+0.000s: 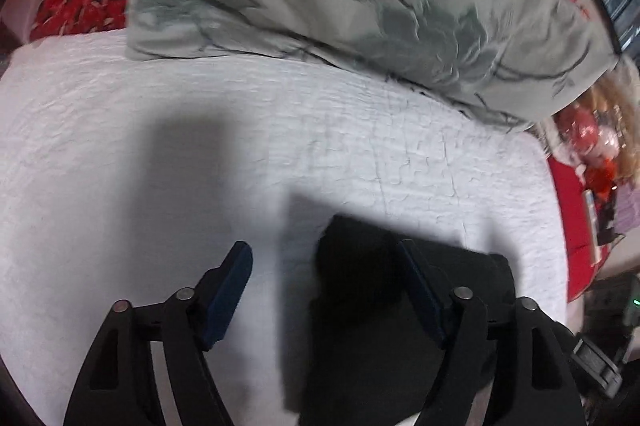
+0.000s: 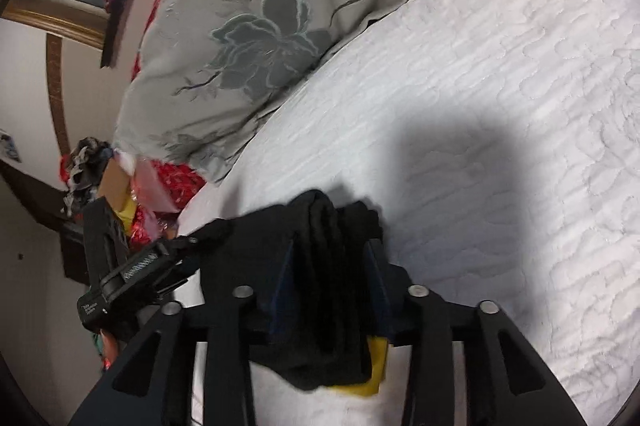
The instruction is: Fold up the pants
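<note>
The black pants (image 2: 320, 266) lie bunched into a thick bundle on the white quilted bed (image 2: 500, 106), near its edge on the side of the grey flowered pillow (image 2: 256, 38). The right hand-held gripper (image 2: 332, 266) grasps a stacked wad of the cloth between its blue pads (image 2: 286, 282), and the layers stand up in ridges there (the thickness of the stack likely explains why the jaws sit only partly closed). That grip probably pins the folded layers so they cannot spring apart.

The left hand-held gripper (image 1: 324, 286) is released: its jaws stand wide with bare quilt between them, and only its right finger (image 1: 420, 290) overlaps the dark cloth (image 1: 360, 266). Whether that finger touches the pants I cannot tell. No earlier picture is given, so its motion stays unsaid.
</note>
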Demonstrator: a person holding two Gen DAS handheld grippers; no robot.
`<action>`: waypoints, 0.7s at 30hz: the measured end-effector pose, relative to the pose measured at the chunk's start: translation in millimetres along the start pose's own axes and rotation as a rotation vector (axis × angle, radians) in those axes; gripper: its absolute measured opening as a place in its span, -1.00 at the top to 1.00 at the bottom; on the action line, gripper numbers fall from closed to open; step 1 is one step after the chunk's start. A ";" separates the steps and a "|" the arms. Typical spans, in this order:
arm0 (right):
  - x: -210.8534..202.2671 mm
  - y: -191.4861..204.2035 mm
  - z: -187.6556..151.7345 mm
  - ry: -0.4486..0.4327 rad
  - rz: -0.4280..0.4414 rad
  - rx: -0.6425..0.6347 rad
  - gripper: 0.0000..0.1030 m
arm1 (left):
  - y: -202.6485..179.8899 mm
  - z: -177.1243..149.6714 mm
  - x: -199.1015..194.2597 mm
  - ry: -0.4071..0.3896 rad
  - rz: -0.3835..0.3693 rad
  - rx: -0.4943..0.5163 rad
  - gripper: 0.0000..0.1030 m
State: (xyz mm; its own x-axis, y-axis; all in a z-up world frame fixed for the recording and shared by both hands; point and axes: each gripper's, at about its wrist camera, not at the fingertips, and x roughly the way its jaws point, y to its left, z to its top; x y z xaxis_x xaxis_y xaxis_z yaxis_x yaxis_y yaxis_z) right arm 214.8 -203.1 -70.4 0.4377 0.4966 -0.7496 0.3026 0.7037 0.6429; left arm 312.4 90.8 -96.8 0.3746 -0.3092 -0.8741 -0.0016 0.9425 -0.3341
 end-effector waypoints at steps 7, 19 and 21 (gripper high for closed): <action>6.5 -11.7 -11.3 0.036 0.051 0.037 -0.12 | 23.4 -32.9 -12.2 0.036 -0.048 0.031 -0.85; 34.2 -4.7 -17.5 0.101 0.098 -0.020 -0.34 | 22.2 -44.6 16.7 0.055 -0.107 0.069 -0.98; 37.7 -8.9 -15.3 0.100 0.107 0.000 -0.17 | 22.6 -42.8 21.7 0.046 -0.115 0.043 -0.98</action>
State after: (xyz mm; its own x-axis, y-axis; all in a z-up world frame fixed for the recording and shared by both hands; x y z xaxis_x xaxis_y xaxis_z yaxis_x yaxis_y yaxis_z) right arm 215.7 -182.9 -106.7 0.3808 0.6168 -0.6889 0.2591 0.6439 0.7198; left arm 280.8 100.0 -138.4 0.3273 -0.4197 -0.8466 0.0792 0.9050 -0.4180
